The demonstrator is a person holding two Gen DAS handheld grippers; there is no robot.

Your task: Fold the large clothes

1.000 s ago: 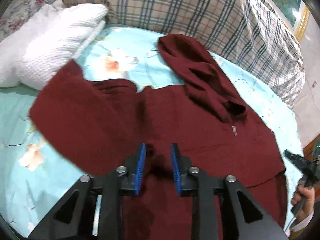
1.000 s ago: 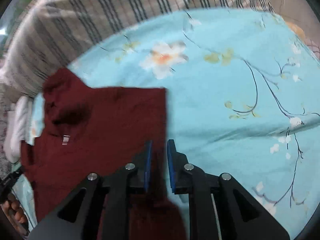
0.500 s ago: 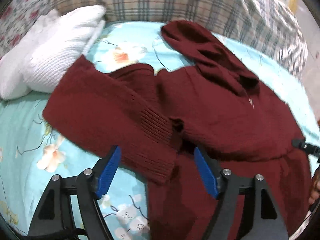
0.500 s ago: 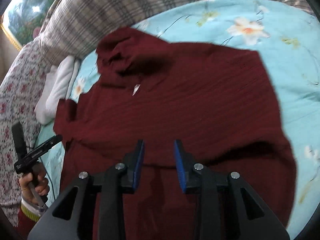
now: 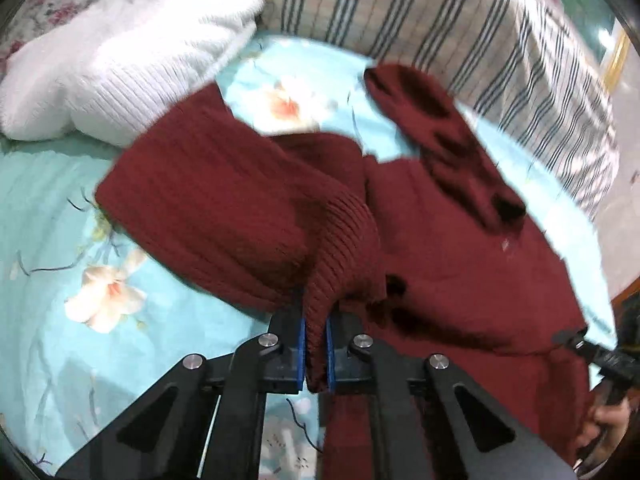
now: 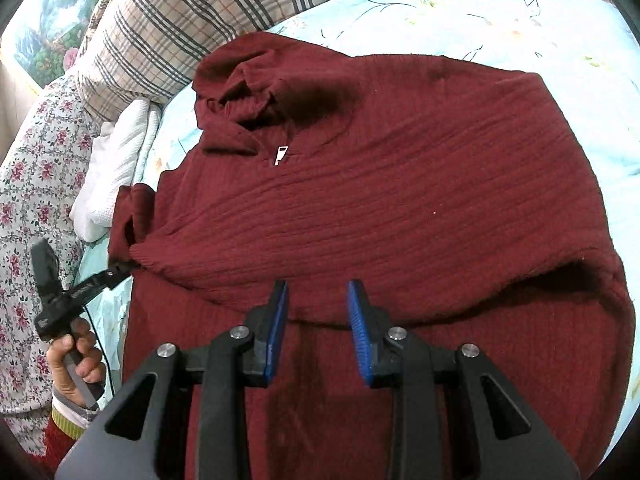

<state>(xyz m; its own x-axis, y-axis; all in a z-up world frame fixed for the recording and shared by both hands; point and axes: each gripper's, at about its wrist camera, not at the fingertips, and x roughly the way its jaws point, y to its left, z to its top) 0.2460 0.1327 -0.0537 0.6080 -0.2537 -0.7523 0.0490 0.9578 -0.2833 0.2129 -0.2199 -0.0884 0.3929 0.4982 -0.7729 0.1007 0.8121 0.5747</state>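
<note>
Ribbed maroon knit sweater [image 6: 400, 200], rumpled

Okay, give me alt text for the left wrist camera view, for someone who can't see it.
The left gripper is shut on the ribbed cuff of a dark red sweater spread on a light blue floral bedsheet. A folded white knit lies behind the sleeve, by a plaid pillow.

Black gripper [image 6: 318, 328] frames, silver screws, blue ribbed pads [image 6: 359, 332]; hand [image 6: 76, 364] with striped cuff, red sleeve
</note>
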